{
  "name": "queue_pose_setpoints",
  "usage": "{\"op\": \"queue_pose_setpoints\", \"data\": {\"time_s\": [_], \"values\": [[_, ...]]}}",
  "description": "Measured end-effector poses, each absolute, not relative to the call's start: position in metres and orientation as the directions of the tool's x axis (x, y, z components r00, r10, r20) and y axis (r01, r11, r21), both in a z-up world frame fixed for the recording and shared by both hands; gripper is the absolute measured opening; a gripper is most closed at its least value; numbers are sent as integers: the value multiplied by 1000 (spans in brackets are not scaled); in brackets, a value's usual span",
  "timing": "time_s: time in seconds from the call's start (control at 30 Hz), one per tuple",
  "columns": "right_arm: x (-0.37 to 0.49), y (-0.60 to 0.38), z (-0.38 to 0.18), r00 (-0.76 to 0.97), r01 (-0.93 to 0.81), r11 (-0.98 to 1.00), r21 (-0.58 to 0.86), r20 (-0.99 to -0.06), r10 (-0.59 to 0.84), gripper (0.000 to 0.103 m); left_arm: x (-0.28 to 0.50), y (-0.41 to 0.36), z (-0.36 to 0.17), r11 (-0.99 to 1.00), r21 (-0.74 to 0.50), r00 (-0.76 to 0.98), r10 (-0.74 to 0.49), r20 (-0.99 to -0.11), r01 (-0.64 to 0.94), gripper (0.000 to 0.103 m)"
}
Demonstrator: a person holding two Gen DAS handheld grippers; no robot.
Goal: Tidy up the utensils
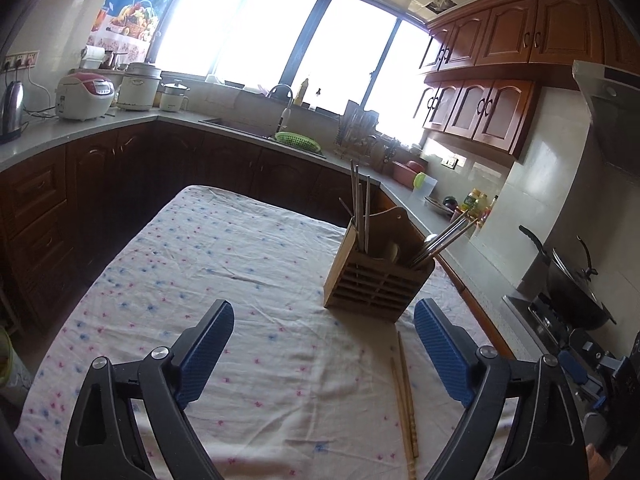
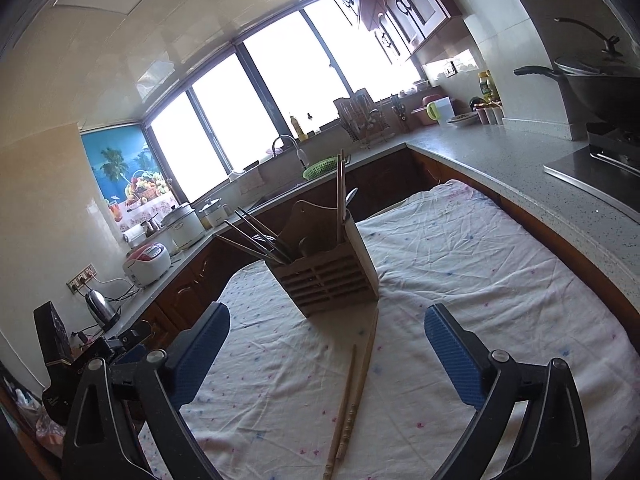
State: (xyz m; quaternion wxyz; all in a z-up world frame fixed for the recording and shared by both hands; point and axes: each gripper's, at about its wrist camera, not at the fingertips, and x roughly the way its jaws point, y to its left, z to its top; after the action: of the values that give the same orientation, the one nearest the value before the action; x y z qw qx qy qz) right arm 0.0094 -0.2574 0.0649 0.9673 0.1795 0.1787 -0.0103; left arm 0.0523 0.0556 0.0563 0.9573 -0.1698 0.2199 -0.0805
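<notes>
A slatted wooden utensil holder (image 1: pixel 378 276) stands on the cloth-covered table (image 1: pixel 224 264); it holds several metal chopsticks and a spoon. It also shows in the right wrist view (image 2: pixel 328 276). Two wooden chopsticks (image 1: pixel 406 396) lie on the cloth in front of the holder, close to my left gripper's right finger. In the right wrist view the wooden chopsticks (image 2: pixel 354 392) lie between my right gripper's fingers. My left gripper (image 1: pixel 324 320) is open and empty. My right gripper (image 2: pixel 326 324) is open and empty, above the cloth.
Kitchen counters wrap around the table. A rice cooker (image 1: pixel 84 94) and kettle (image 1: pixel 10 110) stand at the left, a sink with a green basket (image 1: pixel 298 139) at the back, a wok (image 1: pixel 576 288) on the stove at the right.
</notes>
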Motion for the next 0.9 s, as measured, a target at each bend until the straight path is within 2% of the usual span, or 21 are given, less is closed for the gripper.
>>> {"op": "queue_pose_setpoints", "data": {"time_s": [0.07,0.17,0.3,0.6,0.9], "values": [[-1,-253,76,946,98,943,317,-325,11,103,39,55,63,938,-337,902,-213,-375,82,102],[-23,-244,91,970,125,961,247,-236,-65,103,18,50,66,957,-278,925,-181,-333,88,102],[-43,-232,93,983,141,977,161,-143,-118,103,-3,40,57,979,-196,935,-126,-331,62,102],[-47,-228,73,969,127,978,168,-232,-86,103,-19,26,49,995,-101,925,-53,-376,15,102],[-60,-207,73,979,97,990,99,-190,-77,103,-28,10,54,1000,-23,931,5,-364,-15,102]]}}
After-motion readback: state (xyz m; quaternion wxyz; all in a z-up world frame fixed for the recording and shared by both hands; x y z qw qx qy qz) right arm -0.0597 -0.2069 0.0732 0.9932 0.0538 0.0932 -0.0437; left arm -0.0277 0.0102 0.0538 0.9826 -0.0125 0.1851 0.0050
